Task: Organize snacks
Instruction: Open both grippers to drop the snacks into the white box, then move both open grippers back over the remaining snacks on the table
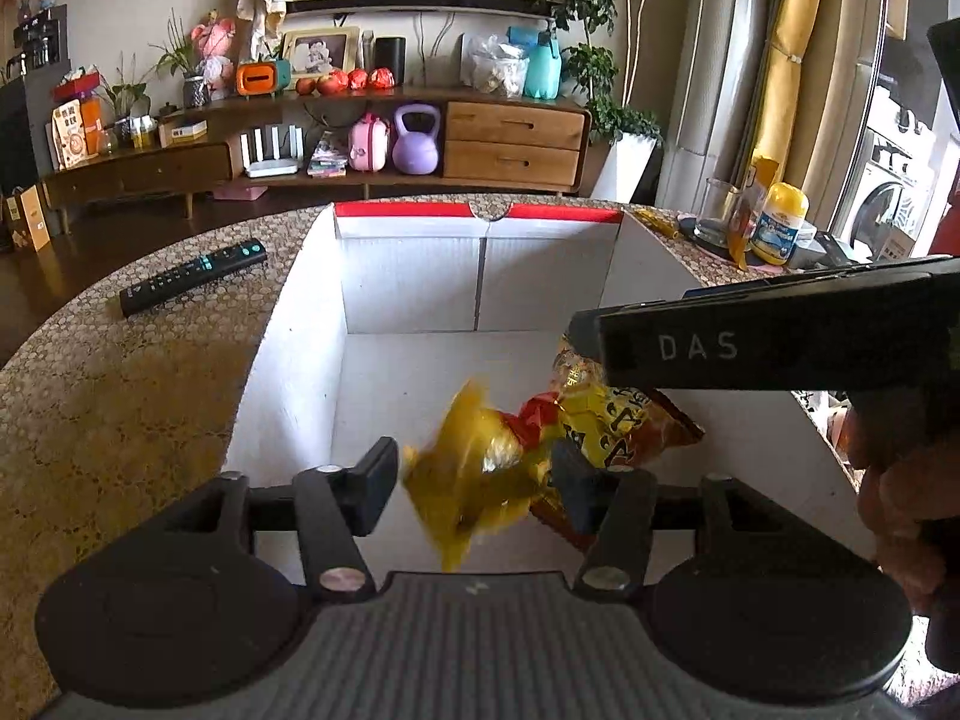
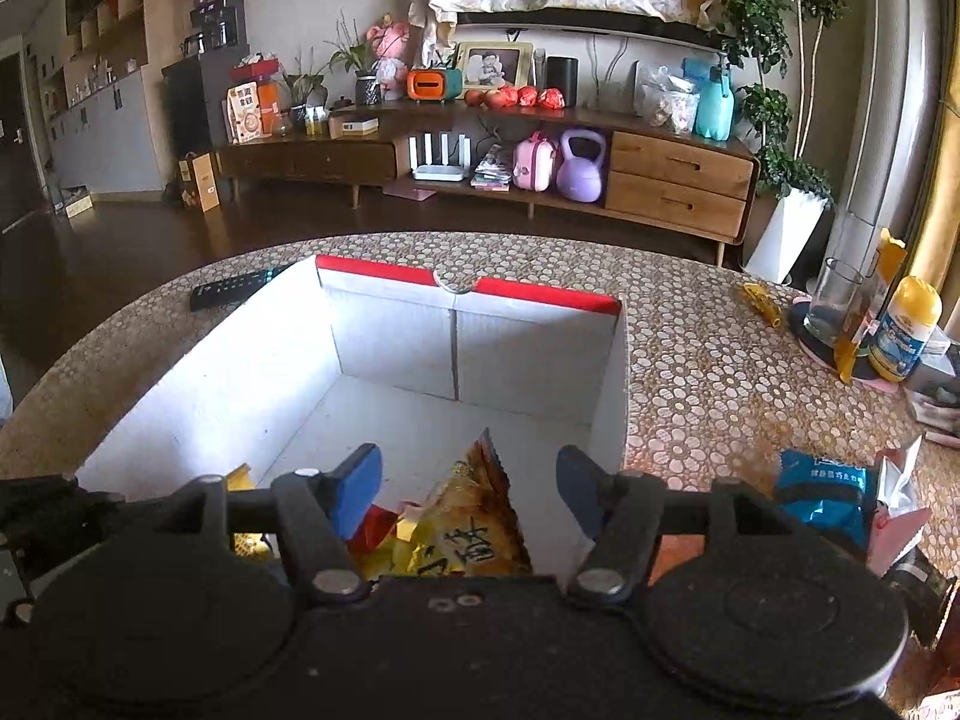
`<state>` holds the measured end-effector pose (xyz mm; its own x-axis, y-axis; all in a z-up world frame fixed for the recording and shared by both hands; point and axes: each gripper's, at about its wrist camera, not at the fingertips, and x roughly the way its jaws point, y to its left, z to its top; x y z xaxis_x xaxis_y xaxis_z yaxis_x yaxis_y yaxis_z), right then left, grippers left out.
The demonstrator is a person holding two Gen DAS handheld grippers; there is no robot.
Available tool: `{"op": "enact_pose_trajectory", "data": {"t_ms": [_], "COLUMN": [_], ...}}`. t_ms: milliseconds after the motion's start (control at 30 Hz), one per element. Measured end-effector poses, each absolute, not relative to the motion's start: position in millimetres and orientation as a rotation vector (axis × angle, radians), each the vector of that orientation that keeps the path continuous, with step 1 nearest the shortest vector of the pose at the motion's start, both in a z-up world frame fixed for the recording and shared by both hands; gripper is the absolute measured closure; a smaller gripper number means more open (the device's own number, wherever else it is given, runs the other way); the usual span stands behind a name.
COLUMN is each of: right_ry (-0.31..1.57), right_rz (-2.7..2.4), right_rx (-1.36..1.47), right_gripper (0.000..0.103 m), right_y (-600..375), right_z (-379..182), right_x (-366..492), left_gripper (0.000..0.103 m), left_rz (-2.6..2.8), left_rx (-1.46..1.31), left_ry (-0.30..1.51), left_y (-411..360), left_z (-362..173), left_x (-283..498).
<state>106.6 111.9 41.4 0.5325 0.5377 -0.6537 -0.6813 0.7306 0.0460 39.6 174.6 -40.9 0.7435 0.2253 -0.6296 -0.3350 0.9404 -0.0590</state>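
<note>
White cardboard walls of an open box (image 1: 300,336) fill the left wrist view, where the left gripper (image 1: 474,483) hangs over it with jaws apart around a blurred yellow snack packet (image 1: 474,480) that neither pad visibly presses, an orange-and-yellow chip bag (image 1: 606,420) lying just beyond. From the right wrist view, the right gripper (image 2: 468,489) stands open above that chip bag (image 2: 474,516) inside the box (image 2: 210,384), clear of both pads, while a blue snack packet (image 2: 822,495) lies outside on the pebble-patterned table (image 2: 708,360).

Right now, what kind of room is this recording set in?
Most likely a home living room: a low wooden media cabinet with a framed photo on top, potted plants beside it, and a TV remote on the patterned table.
</note>
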Motion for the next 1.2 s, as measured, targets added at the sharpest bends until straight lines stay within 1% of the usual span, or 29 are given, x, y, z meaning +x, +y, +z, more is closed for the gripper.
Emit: {"op": "enact_pose_trajectory", "data": {"t_ms": [300, 400, 667, 700, 733, 800, 967, 1100, 1200], "right_ry": [0.645, 0.620, 0.570, 0.567, 0.565, 0.562, 0.553, 0.548, 0.546], "right_rz": [0.720, 0.708, 0.653, 0.645, 0.636, 0.623, 0.590, 0.563, 0.539], "right_rx": [-0.158, -0.121, -0.054, -0.051, -0.044, -0.032, -0.011, 0.011, 0.025], "right_gripper": [0.037, 0.036, 0.034, 0.034, 0.034, 0.033, 0.031, 0.031, 0.030], "right_y": [89.2, 74.4, 34.1, 30.4, 25.5, 18.4, 5.3, -11.3, -24.2], "right_z": [64.2, 73.8, 89.2, 89.8, 90.6, 91.8, 93.1, 92.0, 90.5], "right_x": [97.4, 92.5, 76.0, 75.0, 74.1, 71.5, 62.3, 55.2, 49.9], "left_gripper": [0.042, 0.033, 0.033, 0.032, 0.027, 0.024, 0.024, 0.019, 0.019], "left_rz": [0.313, 0.305, 0.286, 0.285, 0.285, 0.288, 0.275, 0.267, 0.253], "left_rx": [-0.153, -0.148, -0.120, -0.115, -0.111, -0.103, -0.086, -0.071, -0.061], "left_ry": [0.639, 0.619, 0.598, 0.596, 0.593, 0.583, 0.567, 0.555, 0.549], "left_y": [166.9, 161.0, 142.7, 140.8, 138.6, 133.9, 122.8, 113.5, 105.0], "left_z": [-30.1, -26.0, -15.7, -14.7, -13.3, -10.2, -3.1, 1.7, 4.1], "left_x": [33.1, 28.7, 24.4, 23.9, 23.8, 22.9, 22.3, 22.9, 23.6]}}
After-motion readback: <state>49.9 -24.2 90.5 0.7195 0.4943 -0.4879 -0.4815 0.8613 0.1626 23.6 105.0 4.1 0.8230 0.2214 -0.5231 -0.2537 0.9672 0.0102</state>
